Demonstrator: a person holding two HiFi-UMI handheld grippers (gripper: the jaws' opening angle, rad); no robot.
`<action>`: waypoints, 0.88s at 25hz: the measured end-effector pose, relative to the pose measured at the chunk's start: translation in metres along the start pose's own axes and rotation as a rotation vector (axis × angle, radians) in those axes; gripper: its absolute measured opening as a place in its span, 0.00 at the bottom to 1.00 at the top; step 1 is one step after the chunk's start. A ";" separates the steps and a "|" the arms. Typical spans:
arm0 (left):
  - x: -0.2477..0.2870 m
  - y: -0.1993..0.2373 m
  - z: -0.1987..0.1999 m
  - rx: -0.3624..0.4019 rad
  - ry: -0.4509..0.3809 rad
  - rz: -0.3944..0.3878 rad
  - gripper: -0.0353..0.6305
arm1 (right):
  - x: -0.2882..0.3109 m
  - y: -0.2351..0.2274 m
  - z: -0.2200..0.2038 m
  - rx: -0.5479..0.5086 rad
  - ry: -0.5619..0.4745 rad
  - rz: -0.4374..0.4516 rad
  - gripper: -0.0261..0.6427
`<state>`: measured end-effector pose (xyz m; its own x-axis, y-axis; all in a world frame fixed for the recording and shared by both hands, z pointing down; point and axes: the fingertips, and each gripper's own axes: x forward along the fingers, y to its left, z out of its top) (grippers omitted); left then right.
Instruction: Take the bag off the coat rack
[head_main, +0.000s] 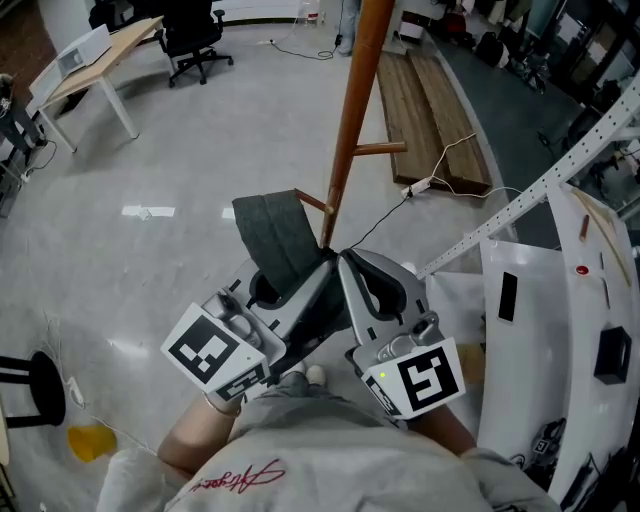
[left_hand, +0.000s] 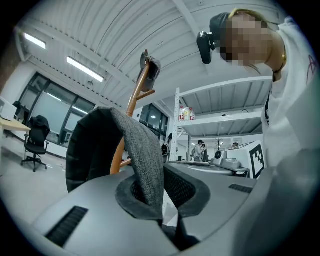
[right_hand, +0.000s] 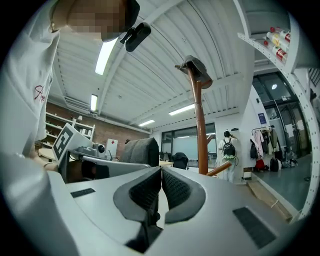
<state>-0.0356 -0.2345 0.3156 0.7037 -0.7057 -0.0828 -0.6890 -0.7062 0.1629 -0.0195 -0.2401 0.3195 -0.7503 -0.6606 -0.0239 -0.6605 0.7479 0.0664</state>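
Observation:
The bag (head_main: 273, 238) is dark grey felt and hangs close to the wooden coat rack pole (head_main: 352, 110), beside a short peg (head_main: 311, 201). I cannot tell whether it touches the peg. My left gripper (head_main: 318, 268) is shut on a fold of the bag. In the left gripper view the felt (left_hand: 142, 160) rises from between the closed jaws of the left gripper (left_hand: 161, 212), with the pole (left_hand: 134, 100) behind it. My right gripper (head_main: 348, 262) sits right beside the left one, tips near the pole. In its own view the right gripper (right_hand: 161, 187) is shut on nothing, and the bag (right_hand: 140, 150) shows to its left.
A white metal shelf frame (head_main: 560, 170) and a white machine (head_main: 560, 330) stand close on the right. Wooden planks (head_main: 425, 110) and a power strip cable (head_main: 425, 185) lie behind the rack. A desk (head_main: 90, 65) and an office chair (head_main: 195, 35) are far left.

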 end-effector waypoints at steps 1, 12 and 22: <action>-0.002 0.001 0.001 0.000 -0.001 0.009 0.11 | 0.002 0.002 0.001 0.004 -0.004 0.011 0.07; -0.029 0.007 -0.010 0.004 -0.017 0.104 0.11 | 0.006 0.020 -0.017 0.049 -0.023 0.090 0.07; -0.057 -0.009 -0.016 0.004 -0.020 0.090 0.11 | -0.009 0.046 -0.010 0.040 -0.037 0.083 0.07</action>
<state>-0.0663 -0.1872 0.3344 0.6351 -0.7674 -0.0879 -0.7502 -0.6400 0.1663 -0.0425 -0.2004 0.3327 -0.8024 -0.5941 -0.0564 -0.5961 0.8023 0.0297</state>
